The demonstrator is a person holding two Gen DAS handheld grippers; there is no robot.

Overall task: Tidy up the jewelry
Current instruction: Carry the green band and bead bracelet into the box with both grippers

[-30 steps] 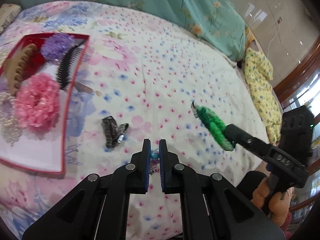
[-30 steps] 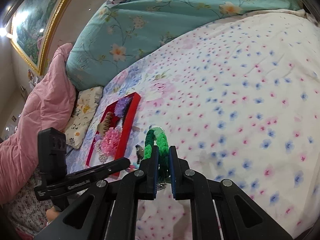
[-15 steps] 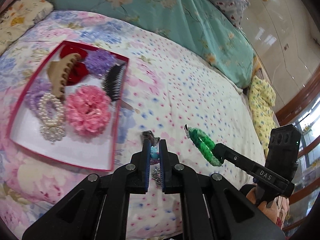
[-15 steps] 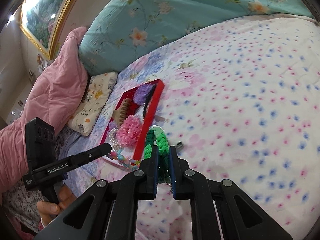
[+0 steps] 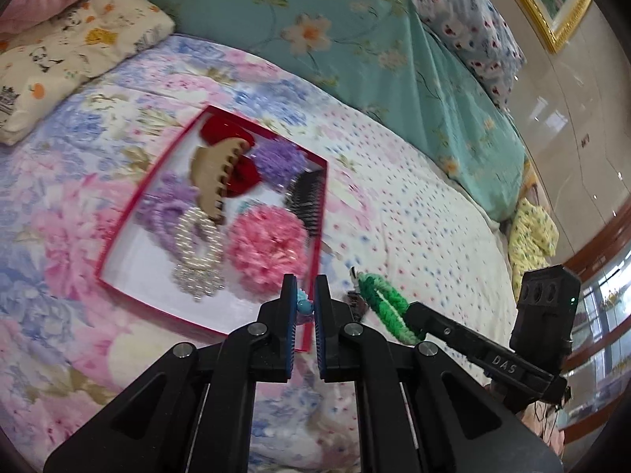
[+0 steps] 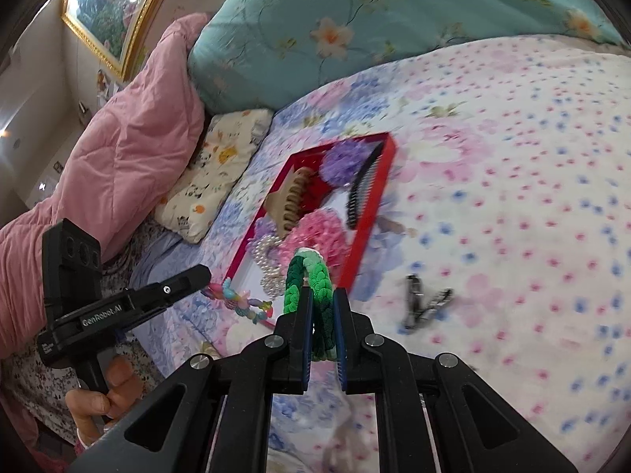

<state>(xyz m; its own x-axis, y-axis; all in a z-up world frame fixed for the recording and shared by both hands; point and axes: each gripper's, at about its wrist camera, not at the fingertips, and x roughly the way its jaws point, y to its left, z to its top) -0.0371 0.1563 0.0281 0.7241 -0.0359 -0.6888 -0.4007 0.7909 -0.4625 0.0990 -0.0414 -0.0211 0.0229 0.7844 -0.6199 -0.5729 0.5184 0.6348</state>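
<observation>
A red-rimmed tray (image 5: 118, 232) (image 6: 368, 213) lies on the floral bedspread and holds a tan claw clip (image 5: 215, 173), purple scrunchies (image 5: 278, 159), a pink scrunchie (image 5: 268, 246), a pearl piece (image 5: 197, 252) and a black comb (image 5: 307, 197). My left gripper (image 5: 304, 307) is shut on a colourful bead bracelet (image 6: 240, 303), held above the tray's near corner. My right gripper (image 6: 320, 307) is shut on a green braided hair tie (image 6: 311, 280) (image 5: 384, 305), held just right of the tray.
A dark metal hair clip (image 6: 424, 303) lies on the bedspread right of the tray. A teal pillow (image 5: 355, 47), a small patterned pillow (image 5: 71, 51) and a pink quilt (image 6: 126, 138) lie beyond the tray. The bed's edge drops off at the right (image 5: 528, 236).
Both grippers have moved left toward the tray with their items held. The tray now sits much closer and more central in both views.
</observation>
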